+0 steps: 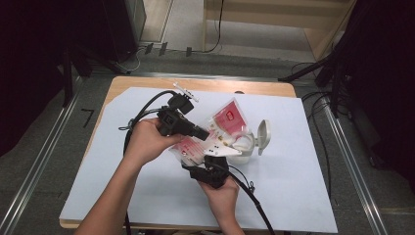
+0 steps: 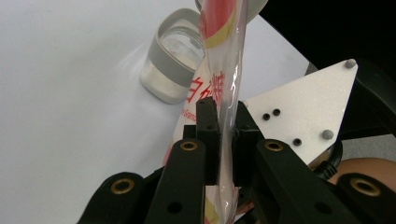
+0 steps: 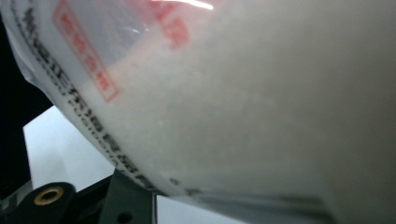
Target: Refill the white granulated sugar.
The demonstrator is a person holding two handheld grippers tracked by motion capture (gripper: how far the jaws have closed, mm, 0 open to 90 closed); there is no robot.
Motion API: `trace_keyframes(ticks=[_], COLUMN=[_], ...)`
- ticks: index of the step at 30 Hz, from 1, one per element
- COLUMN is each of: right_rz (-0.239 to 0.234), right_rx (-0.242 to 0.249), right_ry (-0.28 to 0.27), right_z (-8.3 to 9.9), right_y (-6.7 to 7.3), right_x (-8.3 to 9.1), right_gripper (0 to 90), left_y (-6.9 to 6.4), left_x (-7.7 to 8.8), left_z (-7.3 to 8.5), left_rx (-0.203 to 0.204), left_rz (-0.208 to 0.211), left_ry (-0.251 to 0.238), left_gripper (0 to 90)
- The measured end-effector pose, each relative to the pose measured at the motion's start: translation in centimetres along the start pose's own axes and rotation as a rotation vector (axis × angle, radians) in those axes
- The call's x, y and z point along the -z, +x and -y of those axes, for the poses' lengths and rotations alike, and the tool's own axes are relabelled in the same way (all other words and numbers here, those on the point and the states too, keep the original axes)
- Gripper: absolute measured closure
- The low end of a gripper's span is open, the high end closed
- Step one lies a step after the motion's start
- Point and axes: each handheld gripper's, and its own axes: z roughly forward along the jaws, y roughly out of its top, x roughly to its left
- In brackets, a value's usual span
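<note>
Bag: clear plastic bag with red print and white grains (image 1: pixel 222 128) is held in the air over the middle of the table, tilted toward the open container.
Bag contents: white fine grains, sugar or salt by appearance; in the right gripper view (image 3: pixel 261 107) they lie against the film.
Left gripper: left gripper (image 2: pixel 223 140) has its jaws pressed together on a flat edge of the bag; the film passes straight between the pads.
Right gripper: right gripper (image 1: pixel 213 166) is under the bag and its jaws stand partly apart around the full lower part; whether the pads really press the bag, the pictures do not tell.
Container: small clear square container with a grey band (image 2: pixel 175 67) stands on the white sheet (image 1: pixel 293 186), its white hinged lid (image 1: pixel 264 136) open to the side.
Container contents: white grains already lie inside; the level cannot be read well.
Step in hand: pouring, as it seems.
Advice: keep the pinched edge firm, bring the bag mouth right over the opening, and raise the bottom slowly so the grains do not spill on the sheet.
</note>
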Motion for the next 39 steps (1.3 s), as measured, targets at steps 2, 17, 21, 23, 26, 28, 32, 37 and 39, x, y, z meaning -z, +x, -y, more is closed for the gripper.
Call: trace_keyframes(ticks=[2, 17, 21, 23, 26, 28, 32, 37, 39], right_rz=[0.004, 0.041, 0.048, 0.057, 0.063, 0.073, 0.084, 0.101, 0.102], right_rx=[0.000, -0.015, -0.026, -0.030, -0.040, -0.051, -0.051, -0.056, -0.064], right_ry=[-0.001, -0.016, -0.021, -0.026, -0.020, -0.022, -0.020, -0.024, -0.032], right_z=[0.1, 0.3, 0.3, 0.4, 0.5, 0.5, 0.5, 0.5, 0.5], right_y=[-0.1, -0.6, -0.9, -1.0, -1.2, -1.5, -1.9, -2.4, -2.6], right_x=[0.0, 0.2, 0.4, 0.5, 0.5, 0.6, 0.9, 1.3, 1.5], right_gripper=[57.3, 57.1, 57.1, 57.1, 57.1, 57.1, 57.1, 57.5, 58.1], left_y=[0.1, 0.5, 0.5, 0.7, 0.9, 1.0, 1.1, 1.4, 1.6], left_x=[0.0, 0.8, 1.1, 1.1, 1.2, 1.3, 1.4, 1.4, 1.5], left_z=[0.1, 1.0, 1.3, 1.5, 1.8, 2.0, 2.5, 3.0, 3.2], left_rx=[0.000, -0.001, -0.011, -0.007, -0.003, -0.010, -0.012, 0.010, 0.009], left_rz=[0.001, 0.001, 0.006, 0.011, 0.017, 0.015, 0.017, 0.055, 0.068], left_ry=[0.002, -0.010, -0.018, -0.019, -0.015, -0.016, -0.014, -0.030, -0.040], left_gripper=[85.7, 85.5, 85.2, 85.1, 85.1, 85.1, 85.3, 85.2, 85.2])
